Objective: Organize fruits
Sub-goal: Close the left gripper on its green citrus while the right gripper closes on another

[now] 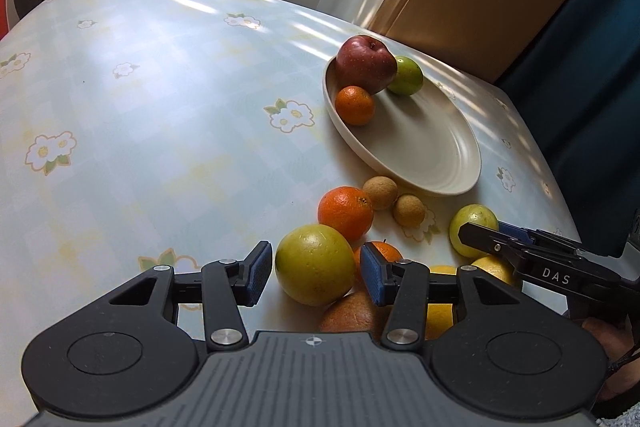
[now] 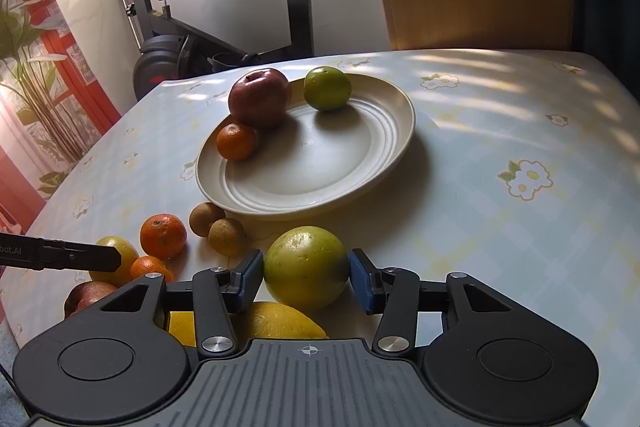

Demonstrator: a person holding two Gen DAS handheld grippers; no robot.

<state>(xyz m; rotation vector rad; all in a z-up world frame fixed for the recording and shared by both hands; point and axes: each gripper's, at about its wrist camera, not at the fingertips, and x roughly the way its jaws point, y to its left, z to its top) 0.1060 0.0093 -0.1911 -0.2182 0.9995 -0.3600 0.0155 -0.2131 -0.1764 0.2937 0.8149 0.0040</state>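
On the floral tablecloth (image 2: pixel 500 99) the left gripper (image 1: pixel 316 273) reached in from the left of the loose pile, its blue pads astride a yellow-green citrus (image 1: pixel 315 265). A sliver of gap showed at the left pad while the right pad lay level with the fruit's edge — whether it pressed, I could not tell. Just behind lay an orange (image 1: pixel 345 213), then two small brown longans (image 1: pixel 380 192) touching each other beside the rim of the cream plate (image 2: pixel 312 163). The plate held a red apple (image 2: pixel 259 97), a mandarin (image 2: pixel 236 141) against it, and a green lime (image 2: pixel 327 87) at the far edge. Furthest right, the right gripper (image 2: pixel 306 275) had both pads against a second large yellow-green citrus (image 2: pixel 306 267) — clamped, with a yellow lemon (image 2: pixel 280 321) below it.
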